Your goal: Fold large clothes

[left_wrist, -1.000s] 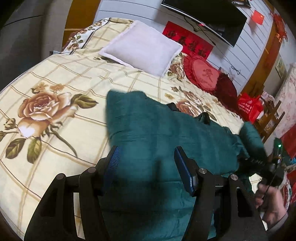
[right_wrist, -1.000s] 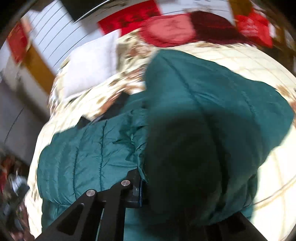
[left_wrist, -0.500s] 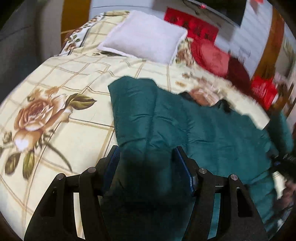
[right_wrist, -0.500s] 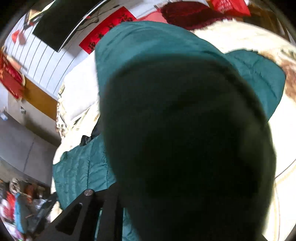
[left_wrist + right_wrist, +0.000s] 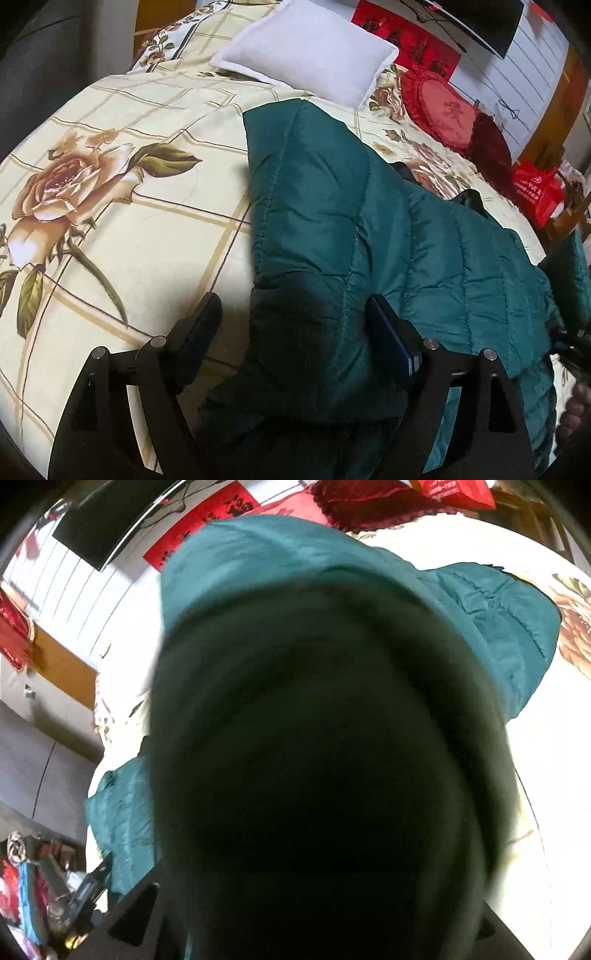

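Lying across the bed (image 5: 122, 229), the green quilted jacket (image 5: 332, 206) runs with its long axis from the near edge by the left gripper (image 5: 291, 321) up toward the white pillow (image 5: 310, 48); in the left wrist view that is bottom to top, tilted slightly left. Its far squared end points at the pillow and stops just short of it. Quilting seams run crosswise to that axis. More of the jacket spreads to the right, toward the red cushions (image 5: 447, 110) (a dark lining patch shows at the upper right edge of the green).

Left gripper: jaws have just been opening and now stand wide. A folded strip of jacket sits between the fingers (image 5: 391, 339). The right-hand one lies against the fabric, the left-hand one is clear of it over bare bedsheet, so the strip is released, not clamped.

Right gripper (image 5: 317, 904): fingers hidden in its own view, since dark green fabric drapes right over the lens and fills most of the frame. Jaws nearly closed, having just eased open a touch, and the jacket bunched around them reads as pinched there. A lighter green lobe of the jacket (image 5: 509, 624) sticks out to the upper right of that view over the rose-print sheet.
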A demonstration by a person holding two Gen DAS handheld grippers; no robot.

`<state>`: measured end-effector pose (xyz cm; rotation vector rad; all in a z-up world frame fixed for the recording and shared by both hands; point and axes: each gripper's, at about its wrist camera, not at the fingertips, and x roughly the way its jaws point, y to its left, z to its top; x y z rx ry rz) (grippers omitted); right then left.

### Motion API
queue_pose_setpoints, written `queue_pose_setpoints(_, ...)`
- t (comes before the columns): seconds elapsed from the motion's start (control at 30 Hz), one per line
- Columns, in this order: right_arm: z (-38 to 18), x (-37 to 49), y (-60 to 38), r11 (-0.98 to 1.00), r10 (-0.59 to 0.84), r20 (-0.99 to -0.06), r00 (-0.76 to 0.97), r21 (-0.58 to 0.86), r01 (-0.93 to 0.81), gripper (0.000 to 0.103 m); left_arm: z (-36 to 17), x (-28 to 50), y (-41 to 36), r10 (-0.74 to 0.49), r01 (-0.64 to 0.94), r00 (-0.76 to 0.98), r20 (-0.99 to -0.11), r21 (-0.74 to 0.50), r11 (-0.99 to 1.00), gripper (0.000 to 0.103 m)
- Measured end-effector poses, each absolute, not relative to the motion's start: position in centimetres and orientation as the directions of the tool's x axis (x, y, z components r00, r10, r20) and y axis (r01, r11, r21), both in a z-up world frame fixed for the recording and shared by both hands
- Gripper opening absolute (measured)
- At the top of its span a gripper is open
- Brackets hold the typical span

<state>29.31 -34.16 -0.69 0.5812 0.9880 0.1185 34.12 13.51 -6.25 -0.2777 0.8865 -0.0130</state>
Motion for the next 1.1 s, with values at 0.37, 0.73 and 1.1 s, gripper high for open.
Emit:
queue_pose_setpoints(0.37,6.2,24.4,-29.1,0.909,0.326,-0.647,0.689,0.414,-0.041,0.027,-6.3,34.1,13.4,-0.122,-0.110,0.638,-0.760,-0.247,0.963,0.083)
queue_pose_setpoints(0.73,-1.8,30.4,-29.7,0.974,0.202,-0.768,0.607,0.222,-0.042,0.027,-6.2,33.9,13.9,-0.105,-0.144,0.648,-0.755,-0.257,0.956,0.083)
queue_pose_setpoints(1.1,1.4,28.7,-28.1,0.988,0.154,-0.732,0.663,0.136,-0.080,0.030,1.9,32.1,11.1,-0.014,-0.067,0.803,-0.596,-0.114,0.991,0.083)
